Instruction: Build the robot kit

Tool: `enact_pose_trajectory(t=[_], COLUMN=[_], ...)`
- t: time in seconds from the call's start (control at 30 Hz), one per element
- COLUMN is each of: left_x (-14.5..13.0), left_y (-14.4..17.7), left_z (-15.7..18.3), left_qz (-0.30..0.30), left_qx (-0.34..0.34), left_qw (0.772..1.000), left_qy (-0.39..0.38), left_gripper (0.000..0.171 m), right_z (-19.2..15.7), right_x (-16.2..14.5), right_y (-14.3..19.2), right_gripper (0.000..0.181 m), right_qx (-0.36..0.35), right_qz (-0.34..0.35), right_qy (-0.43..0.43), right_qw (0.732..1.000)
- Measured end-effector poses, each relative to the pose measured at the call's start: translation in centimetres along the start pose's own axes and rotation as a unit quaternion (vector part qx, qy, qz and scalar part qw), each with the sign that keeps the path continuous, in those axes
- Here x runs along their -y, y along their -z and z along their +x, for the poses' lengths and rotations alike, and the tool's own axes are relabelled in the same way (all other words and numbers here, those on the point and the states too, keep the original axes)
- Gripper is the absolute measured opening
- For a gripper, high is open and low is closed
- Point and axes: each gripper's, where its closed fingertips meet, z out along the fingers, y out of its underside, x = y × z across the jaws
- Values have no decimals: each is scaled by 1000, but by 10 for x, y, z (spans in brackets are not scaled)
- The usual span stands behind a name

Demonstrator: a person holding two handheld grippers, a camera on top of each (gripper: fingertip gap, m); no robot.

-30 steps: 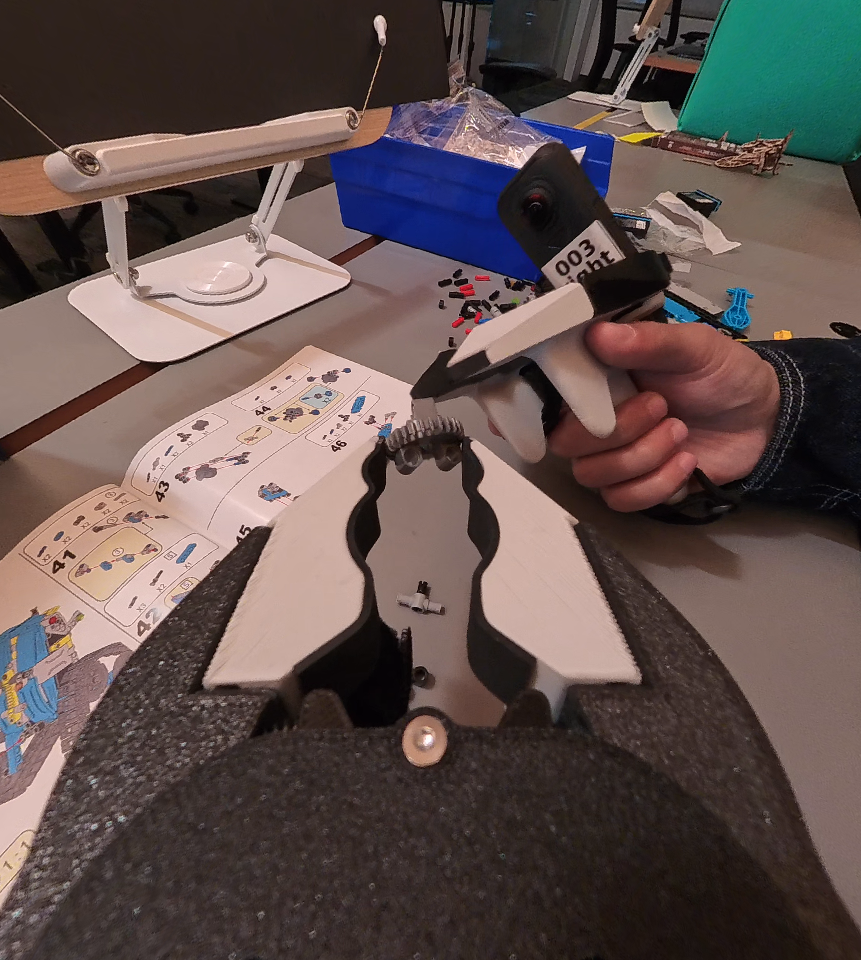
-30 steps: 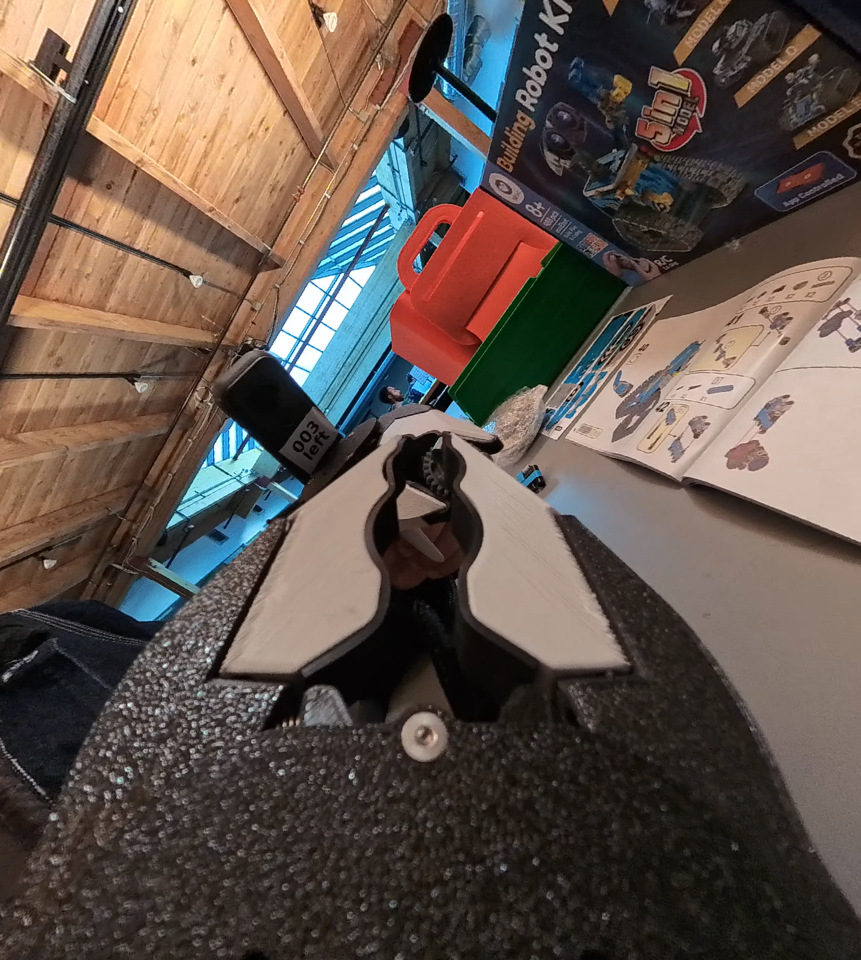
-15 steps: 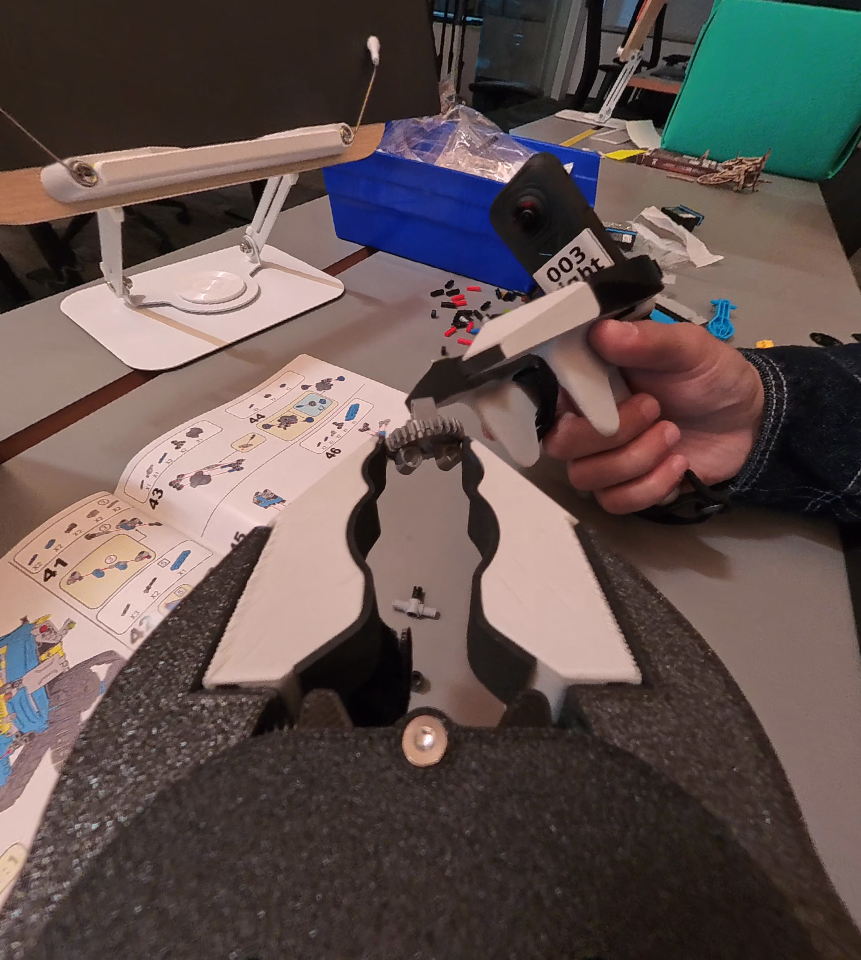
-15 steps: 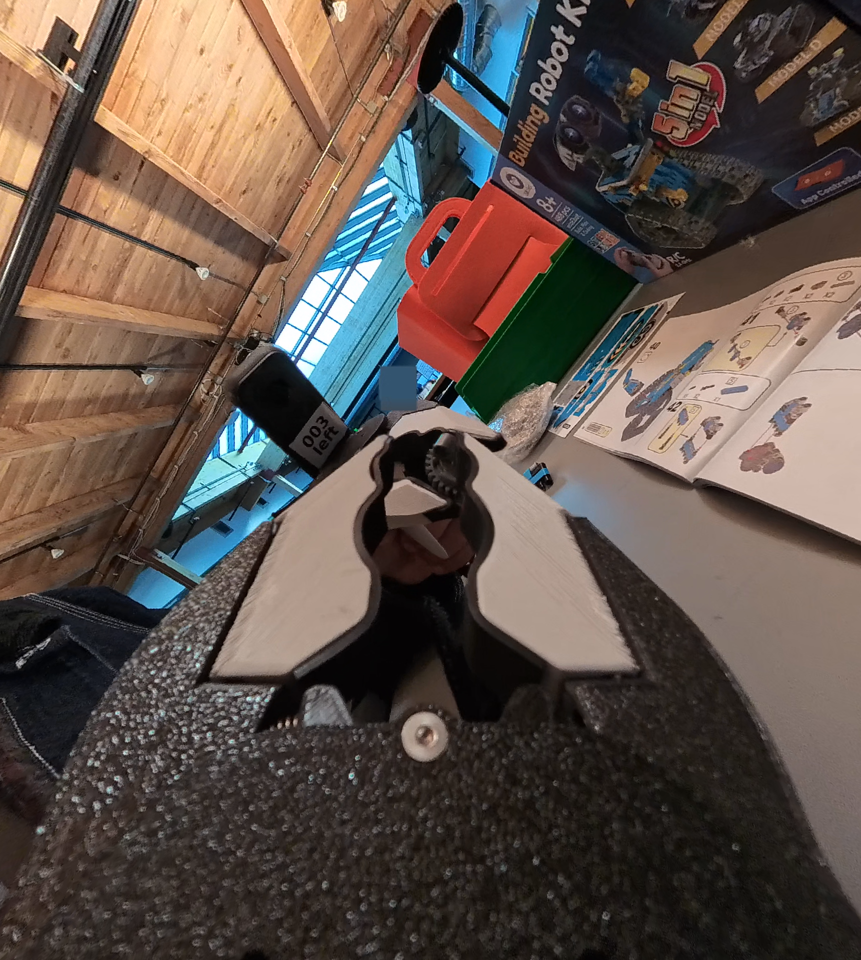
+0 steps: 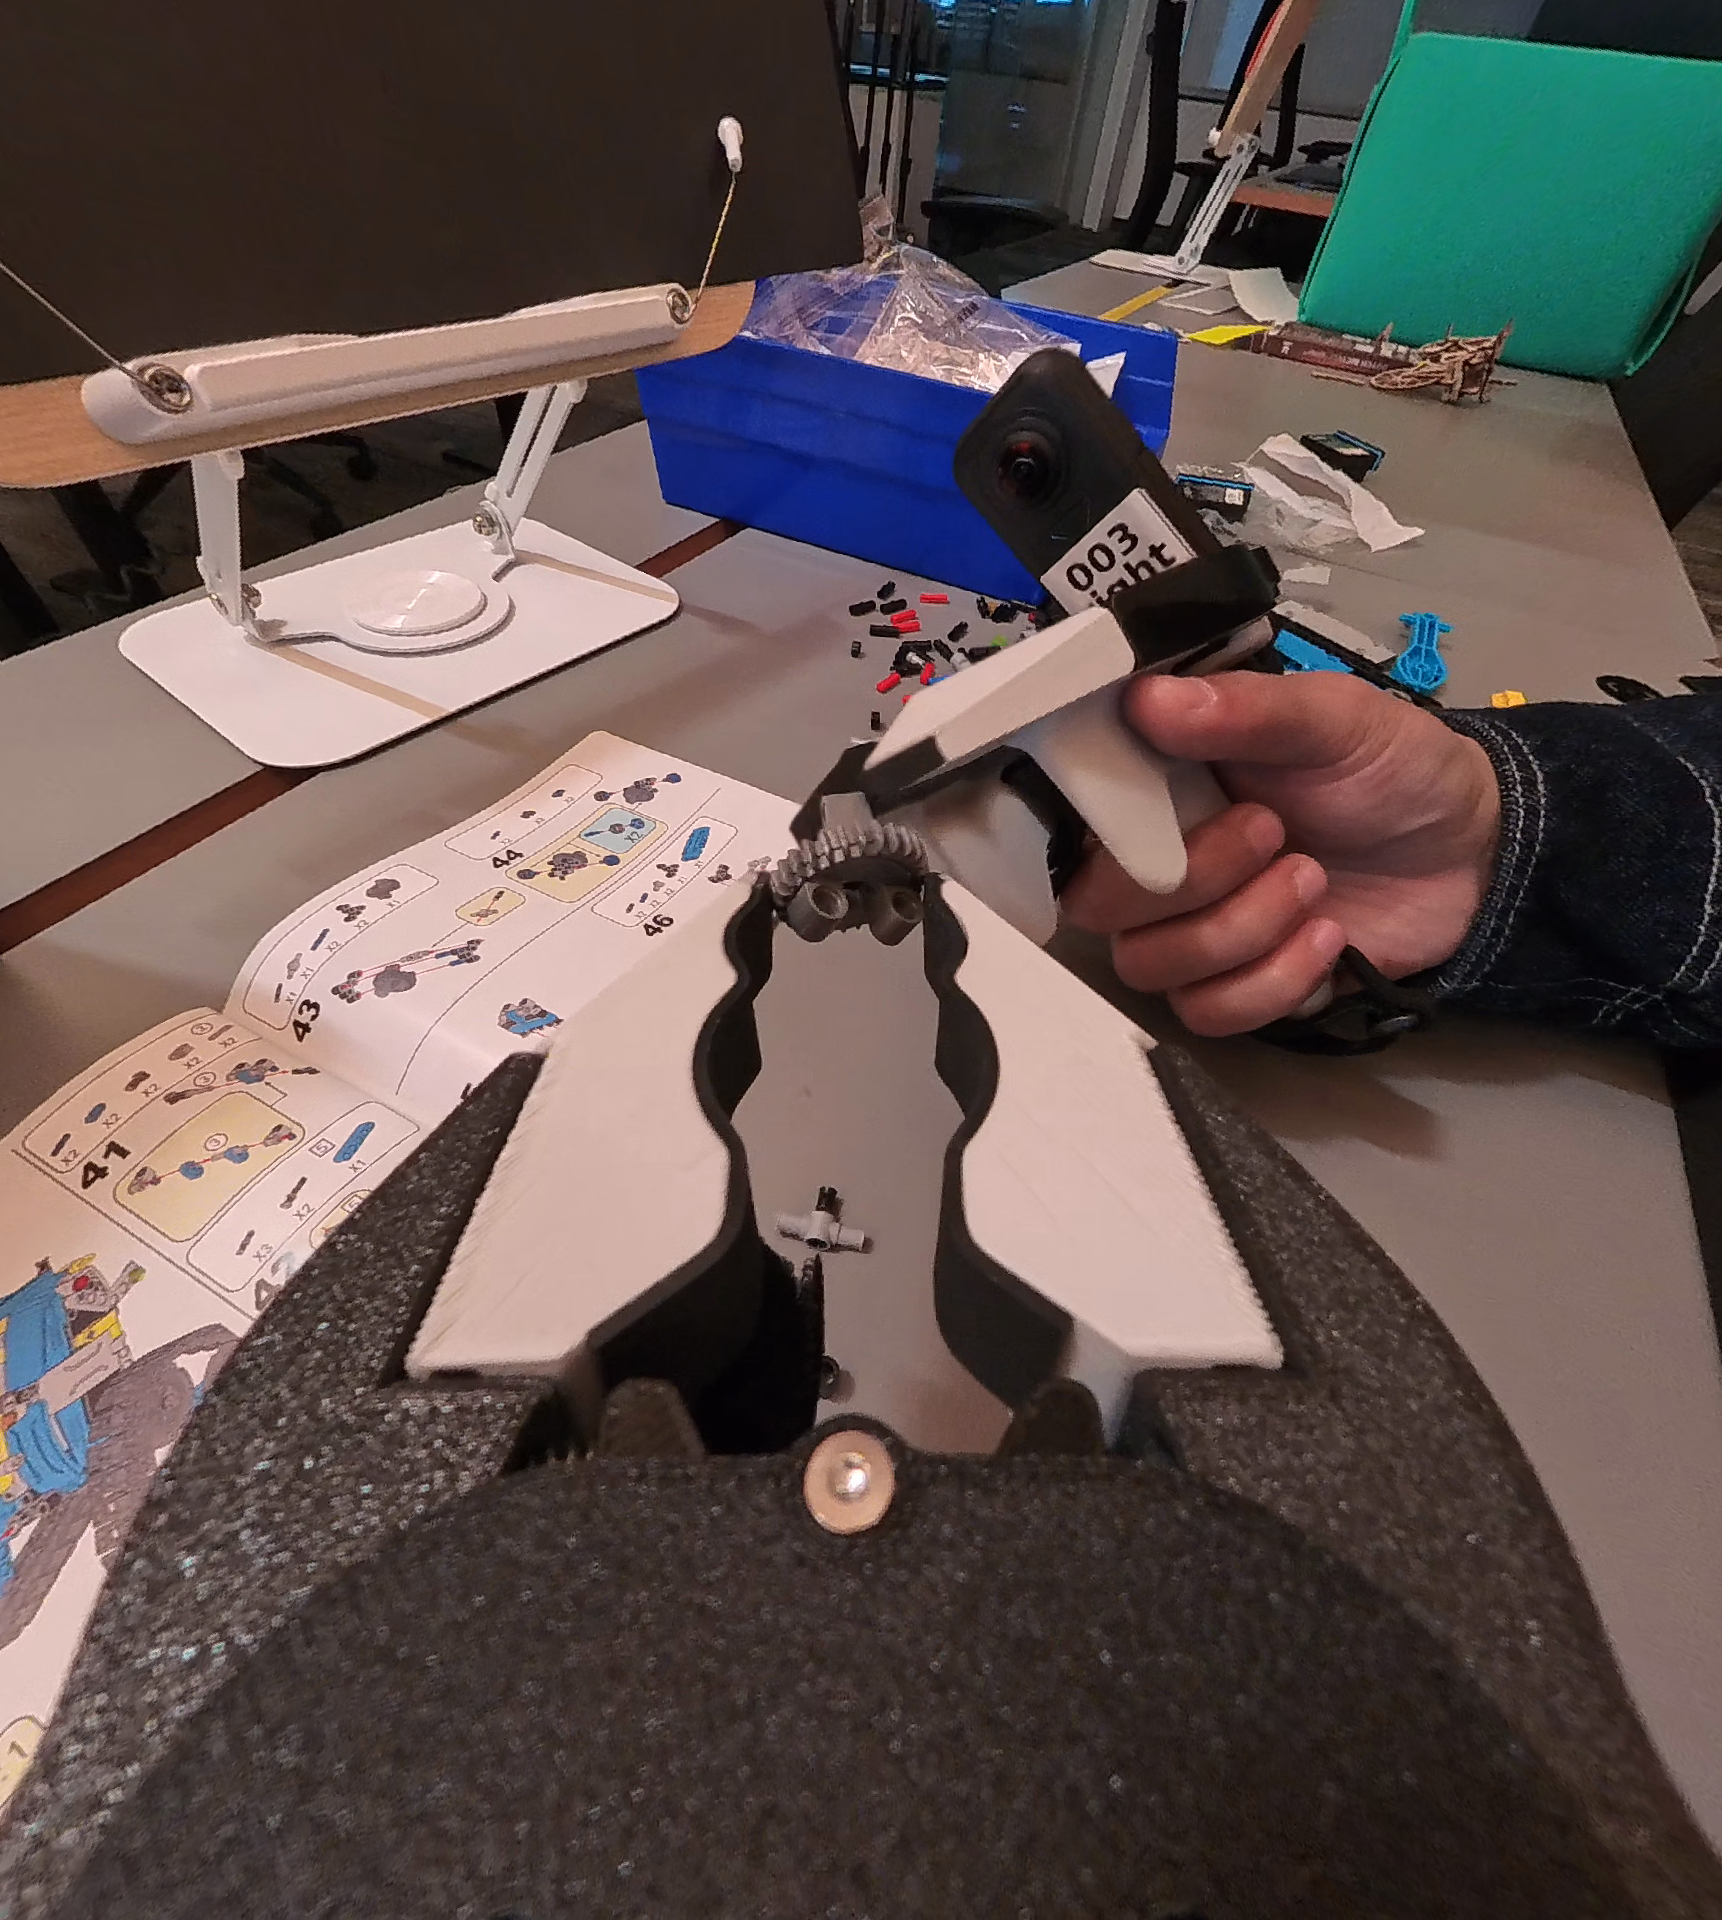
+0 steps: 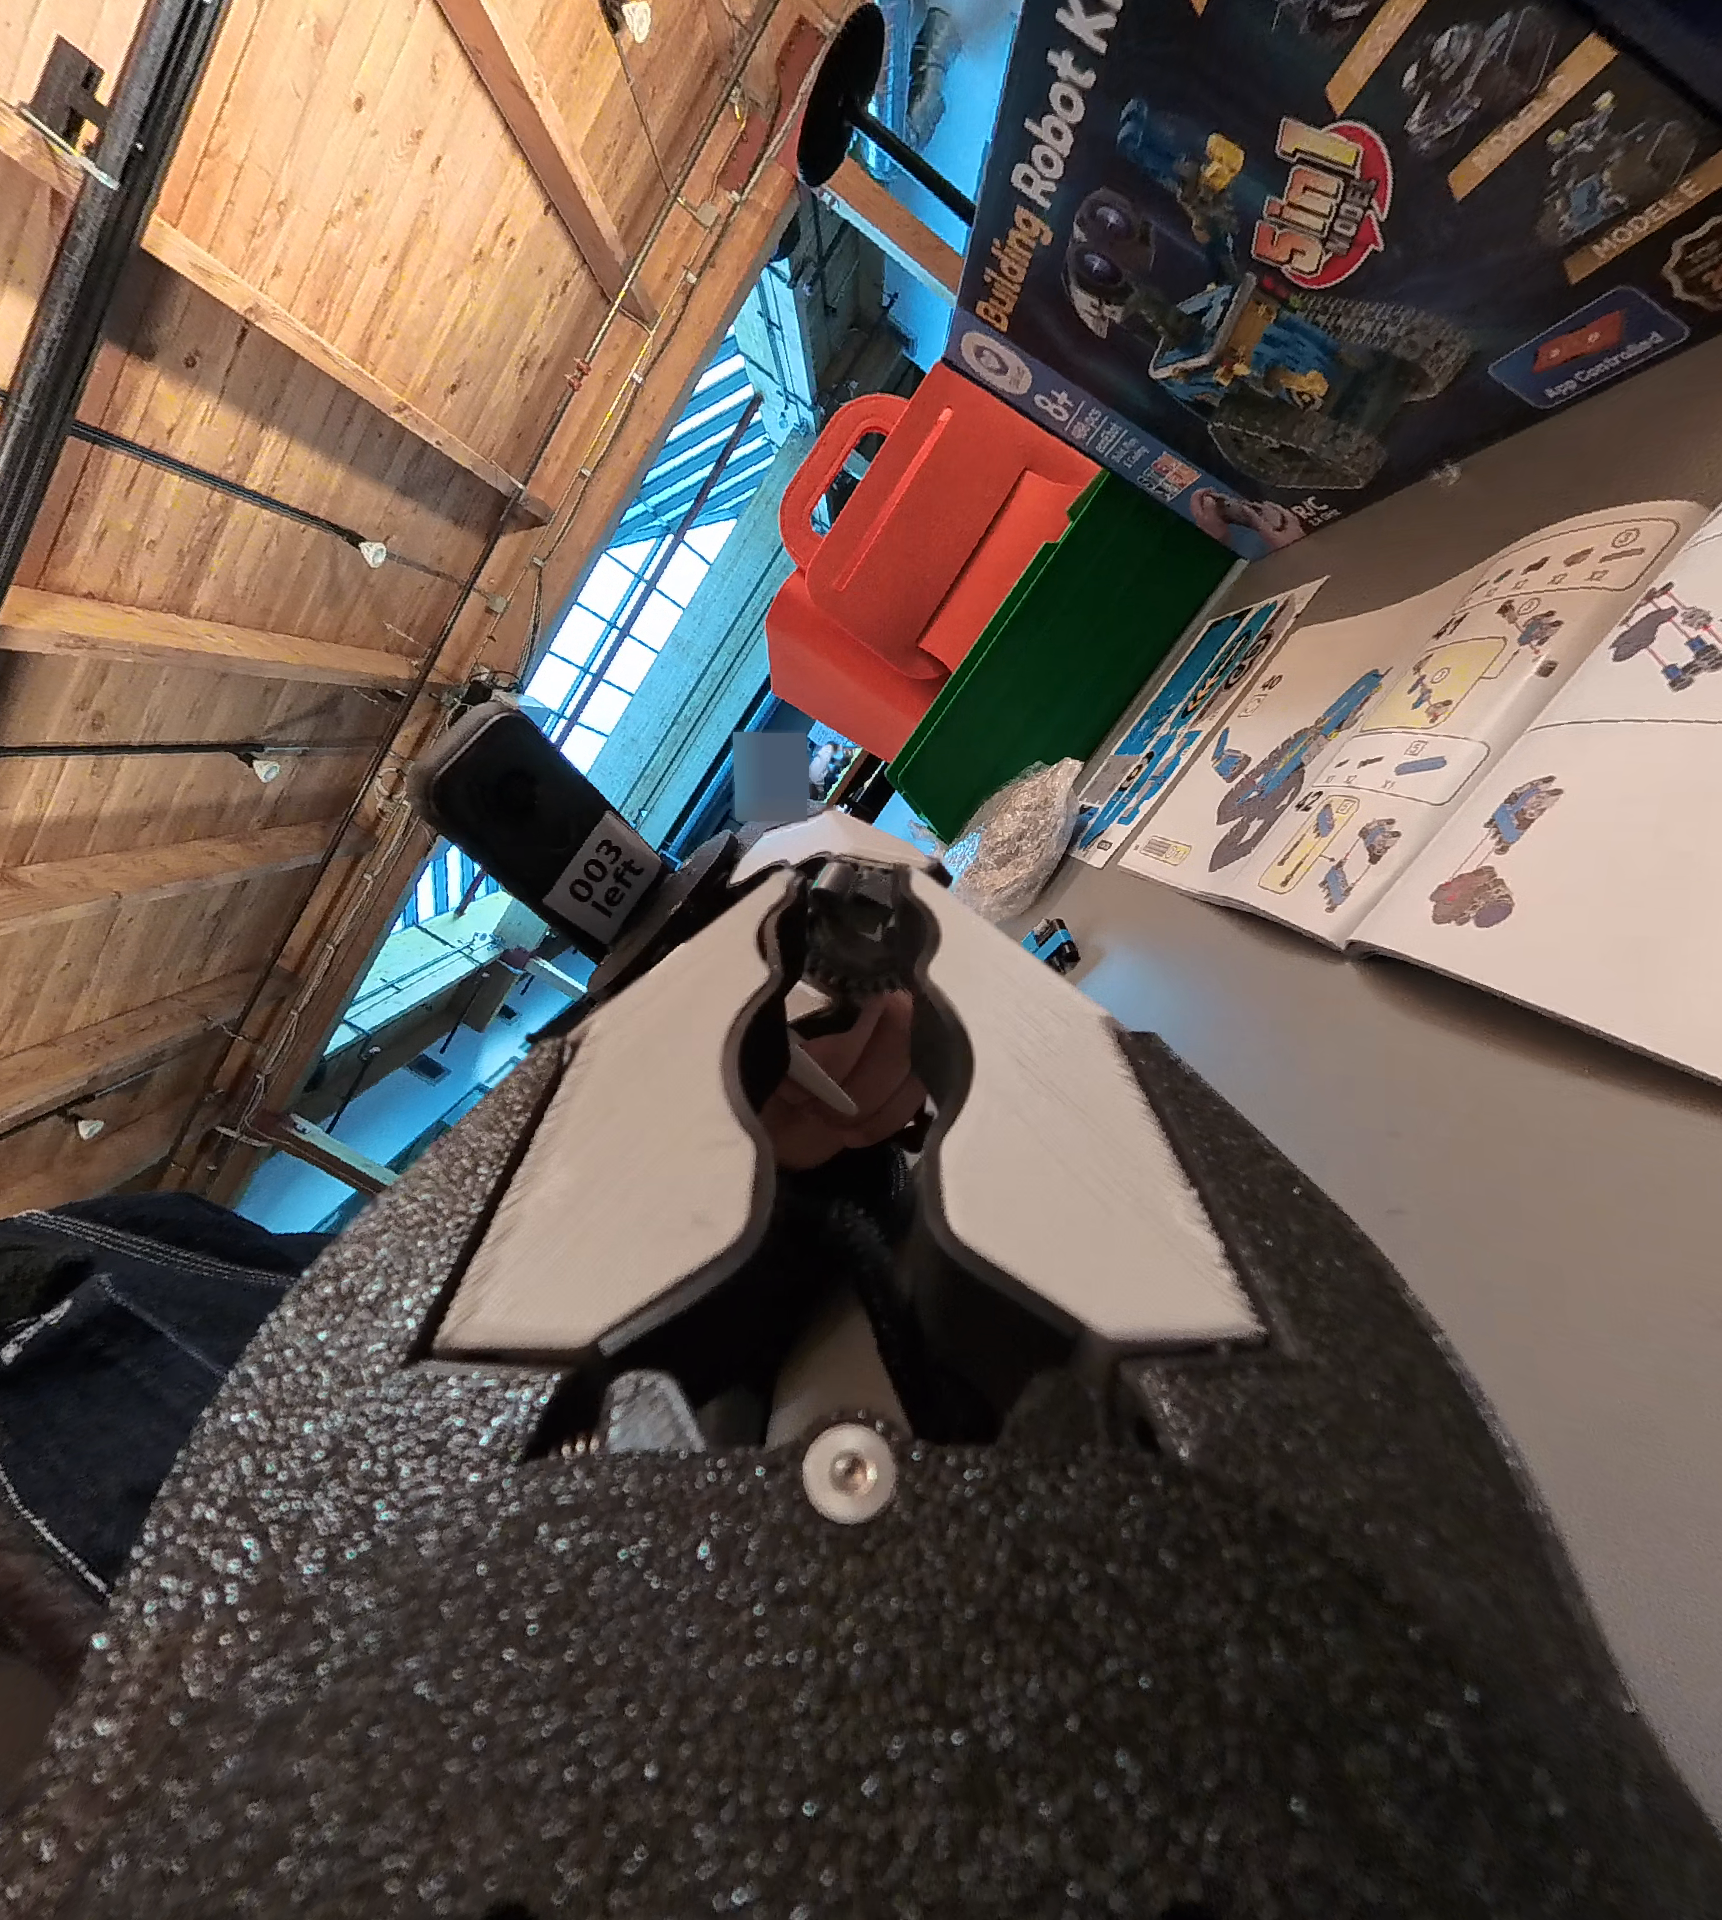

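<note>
On the left of the grey surface (image 5: 1459,1195) stood a white stand (image 5: 389,644), and nearer lay an open booklet (image 5: 337,1039). In the middle, the left claw (image 5: 849,914) was pinched on a small grey gear assembly (image 5: 852,883), held above the surface. A tiny white connector (image 5: 821,1231) lay on the surface beneath it. The right claw (image 5: 841,805), held by a hand (image 5: 1293,842), met the assembly from the right, its tips closed on a small grey piece (image 5: 841,808) at the gear's edge. Behind sat a blue bin (image 5: 836,457) and scattered small pins (image 5: 919,634).

Judging from this, the grips were shallow, at the very tips. A twist or push between the two claws could pop the assembly loose, dropping it among the loose parts.
</note>
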Motion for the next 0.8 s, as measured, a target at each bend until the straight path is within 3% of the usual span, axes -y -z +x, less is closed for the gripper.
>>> enact_pose_trajectory(t=[0.53, 0.8], left_x=[-4, -2], left_y=[-1, -2], left_z=[1, 3], left_qz=[-8, 1], left_qx=[-2, -27], left_qw=[1000, 999], left_qy=[-7, 42], left_gripper=[28, 28], right_z=[2, -1], right_x=[-5, -4], right_y=[0, 0], right_gripper=[14, 9], right_qx=[2, 15], right_qz=[-19, -21], right_qy=[-16, -21], right_qw=[1000, 999])
